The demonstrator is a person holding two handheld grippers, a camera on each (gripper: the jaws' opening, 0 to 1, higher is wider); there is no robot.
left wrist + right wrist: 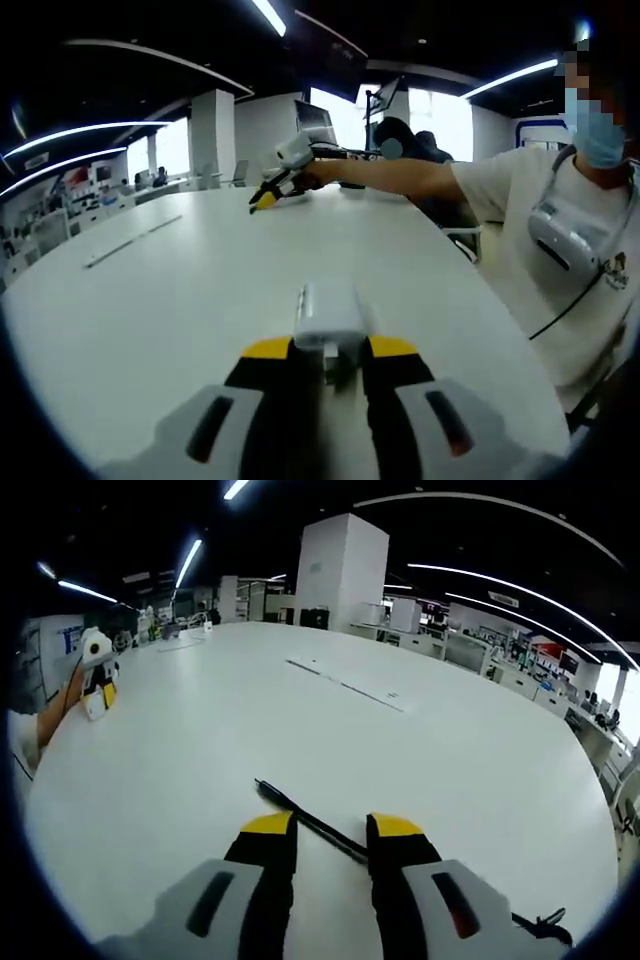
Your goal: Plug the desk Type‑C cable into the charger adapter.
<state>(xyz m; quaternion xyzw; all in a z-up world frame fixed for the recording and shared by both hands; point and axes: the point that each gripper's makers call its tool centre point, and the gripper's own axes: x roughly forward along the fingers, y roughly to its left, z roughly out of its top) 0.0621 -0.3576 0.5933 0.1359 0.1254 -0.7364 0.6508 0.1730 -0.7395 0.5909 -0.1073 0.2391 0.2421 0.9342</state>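
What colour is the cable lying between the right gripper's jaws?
Black. The cable stands out against the white table, best in the right gripper view.

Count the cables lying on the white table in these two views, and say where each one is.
1. A black cable lies on the table in the right gripper view, running between the right gripper's open jaws. Others may lie outside the views.

The rear of the white charger adapter (pixel 328 318) sinks between the left gripper's (pixel 330 352) jaws — its port cannot be made out. In the right gripper view the black cable (pixel 310 820) passes behind a jaw, and its far tip is too small to tell — plug or bare end.
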